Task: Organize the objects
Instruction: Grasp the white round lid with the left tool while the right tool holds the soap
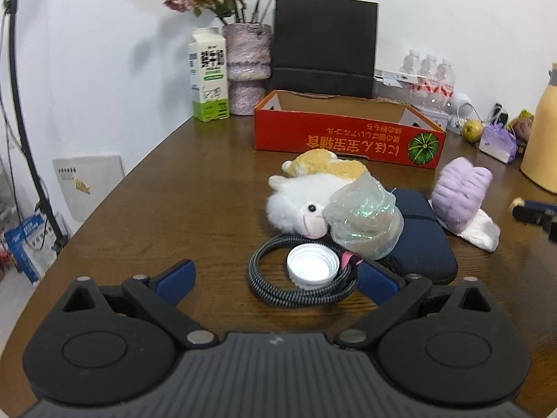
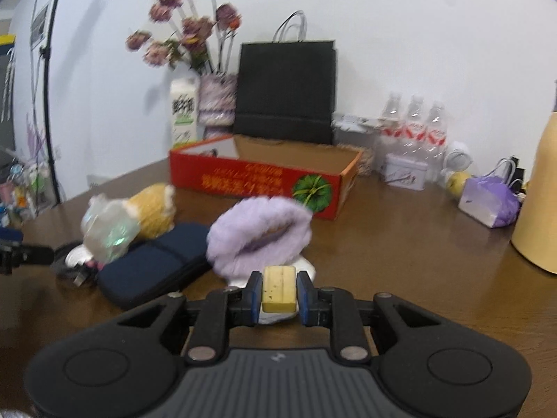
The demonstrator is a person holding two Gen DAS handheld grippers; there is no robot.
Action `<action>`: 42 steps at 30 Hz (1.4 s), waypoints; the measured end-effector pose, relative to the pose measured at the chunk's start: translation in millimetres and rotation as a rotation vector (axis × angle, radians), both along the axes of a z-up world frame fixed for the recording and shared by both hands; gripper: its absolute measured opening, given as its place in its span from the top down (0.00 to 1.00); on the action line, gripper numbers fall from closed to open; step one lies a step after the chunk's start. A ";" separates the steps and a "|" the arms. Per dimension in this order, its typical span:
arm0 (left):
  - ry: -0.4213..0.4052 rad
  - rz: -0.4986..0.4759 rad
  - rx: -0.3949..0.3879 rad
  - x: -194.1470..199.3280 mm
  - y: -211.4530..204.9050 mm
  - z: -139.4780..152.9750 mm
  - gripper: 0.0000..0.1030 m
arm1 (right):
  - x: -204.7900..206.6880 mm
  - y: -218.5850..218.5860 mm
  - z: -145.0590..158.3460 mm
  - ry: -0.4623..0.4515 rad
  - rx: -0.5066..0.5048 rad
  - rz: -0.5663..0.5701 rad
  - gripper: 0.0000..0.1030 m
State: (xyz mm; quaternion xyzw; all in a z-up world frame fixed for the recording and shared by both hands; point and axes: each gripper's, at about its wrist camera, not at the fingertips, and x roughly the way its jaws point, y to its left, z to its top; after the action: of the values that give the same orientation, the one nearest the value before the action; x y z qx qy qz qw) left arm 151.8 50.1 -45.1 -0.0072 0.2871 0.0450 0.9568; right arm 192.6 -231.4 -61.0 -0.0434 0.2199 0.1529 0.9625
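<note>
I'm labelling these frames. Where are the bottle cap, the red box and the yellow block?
bottle cap (image 1: 312, 267), left wrist view, white inside.
red box (image 1: 334, 139), left wrist view, front wall.
yellow block (image 2: 279, 289), right wrist view, top face between the jaws.

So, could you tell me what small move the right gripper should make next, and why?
Probably lift, then carry toward the red box: the right gripper is already shut on the yellow block, and the box stands open-topped just beyond the purple plush.
</note>
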 end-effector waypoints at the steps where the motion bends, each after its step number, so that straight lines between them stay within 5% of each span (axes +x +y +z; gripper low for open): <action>1: 0.005 -0.016 0.015 3.9 -2.2 0.4 0.13 | 0.7 -3.2 1.2 -0.009 0.009 -0.013 0.81; 4: 0.032 -0.047 0.036 15.7 -6.3 0.1 0.39 | 5.6 -10.7 1.2 -0.014 0.032 -0.034 0.81; 15: 0.131 -0.103 0.041 45.6 -9.0 -5.8 0.40 | 10.6 -13.0 -8.5 -0.046 0.048 -0.034 0.81; 22: 0.238 -0.158 0.023 60.1 -6.2 -5.7 0.61 | 9.9 -14.9 -8.1 -0.047 0.069 -0.027 0.81; 24: 0.266 -0.159 0.003 62.9 -2.8 -9.1 0.61 | 9.6 -15.0 -8.1 -0.047 0.072 -0.025 0.81; 27: 0.261 -0.161 0.013 65.1 -4.2 -10.0 0.64 | 9.9 -15.6 -8.1 -0.044 0.078 -0.021 0.81; 31: 0.240 -0.180 0.009 62.6 -9.7 -11.7 0.84 | 10.9 -17.7 -8.4 -0.037 0.089 -0.022 0.81; 42: 0.141 -0.091 -0.013 39.1 -10.3 -14.7 0.85 | 11.2 -18.8 -8.5 -0.038 0.101 -0.023 0.81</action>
State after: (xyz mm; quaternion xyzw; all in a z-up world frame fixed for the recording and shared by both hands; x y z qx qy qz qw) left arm 190.9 39.8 -59.8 0.0028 0.3542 0.0002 0.9352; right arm 203.8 -250.1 -69.4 0.0046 0.1942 0.1521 0.9691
